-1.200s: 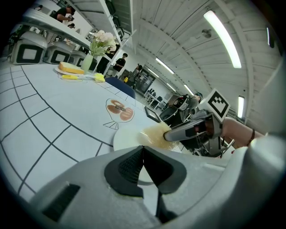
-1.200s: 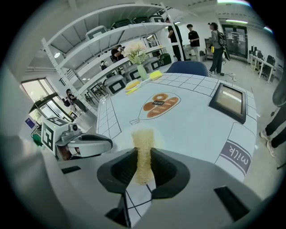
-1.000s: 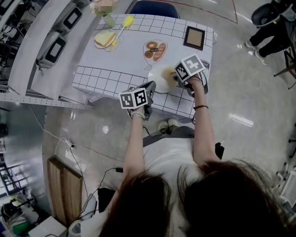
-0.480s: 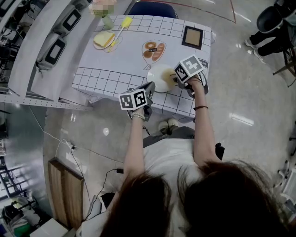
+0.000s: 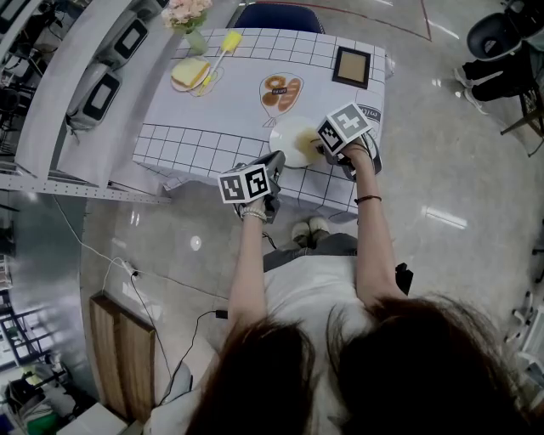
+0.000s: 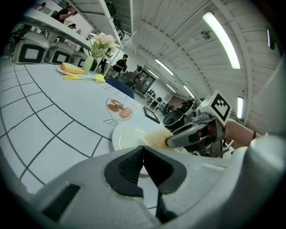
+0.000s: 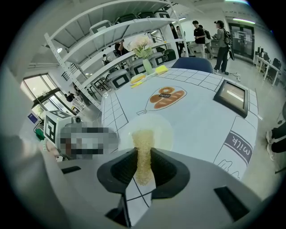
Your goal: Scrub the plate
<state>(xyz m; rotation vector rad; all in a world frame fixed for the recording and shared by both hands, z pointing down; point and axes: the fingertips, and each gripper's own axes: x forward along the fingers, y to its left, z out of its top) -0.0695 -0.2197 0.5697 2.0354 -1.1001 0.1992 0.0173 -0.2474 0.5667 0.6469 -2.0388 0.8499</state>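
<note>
A round white plate (image 5: pixel 289 140) lies near the table's front edge. My right gripper (image 5: pixel 321 149) is shut on a yellow sponge (image 7: pixel 142 150), which rests on the plate (image 7: pixel 158 132). In the left gripper view the sponge (image 6: pixel 156 137) lies on the plate's (image 6: pixel 127 136) right part under the right gripper (image 6: pixel 190 135). My left gripper (image 5: pixel 277 160) is at the plate's near-left rim, its pads (image 6: pixel 129 167) closed together on that rim. Part of the plate is hidden behind the right gripper's marker cube.
The white grid tablecloth (image 5: pixel 195 136) carries a bread print (image 5: pixel 283 89). A framed picture (image 5: pixel 351 66) sits at the back right. A yellow brush (image 5: pixel 223 47), a sandwich-like item (image 5: pixel 191 72) and a flower vase (image 5: pixel 191 21) stand at the back left. Shelving (image 5: pixel 93 76) runs along the left.
My right gripper with the sponge has shifted slightly left over the plate. The left gripper has stayed at the rim.
</note>
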